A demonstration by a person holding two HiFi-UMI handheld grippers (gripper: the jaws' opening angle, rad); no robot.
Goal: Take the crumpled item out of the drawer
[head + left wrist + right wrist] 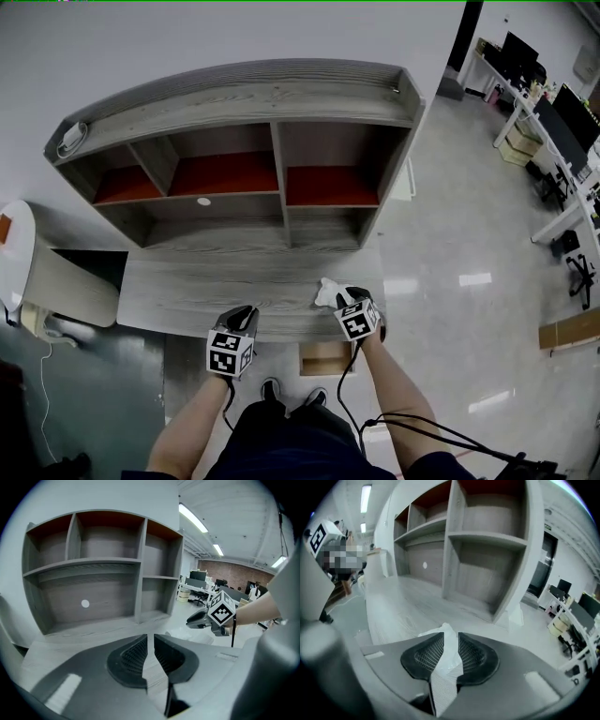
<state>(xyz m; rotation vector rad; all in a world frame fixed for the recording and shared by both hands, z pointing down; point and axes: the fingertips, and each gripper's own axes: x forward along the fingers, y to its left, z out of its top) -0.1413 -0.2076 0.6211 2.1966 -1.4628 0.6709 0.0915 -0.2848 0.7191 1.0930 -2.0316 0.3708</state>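
We find the crumpled item (327, 292), a white wad of paper or tissue, already out of the drawer and over the bench (187, 291), close to its front right edge. It lies right at the tips of the right hand-held gripper (343, 296) and pokes out ahead of them, a little to the left. In the right gripper view the wad (451, 653) runs lengthwise down the slot between the two jaws, its long axis along the line the right hand-held gripper (451, 641) points. The jaws stand partly apart on either side of it, and we judge that they flank it loosely and do not pinch it. The left hand-held gripper (246, 311) sits well apart to the left at the bench's front edge, so the right hand is plainly the nearer one. In its own view the left hand-held gripper (151, 641) shows only a narrow slit between its jaws, with bare bench behind and nothing held. Below the front edge, between the two forearms, we see what looks like the open drawer (323, 357), empty as far as we can tell. We count one crumpled item, two hand-held grippers, one drawer, and one shelf unit (244, 98) with five compartments at the back of the bench.
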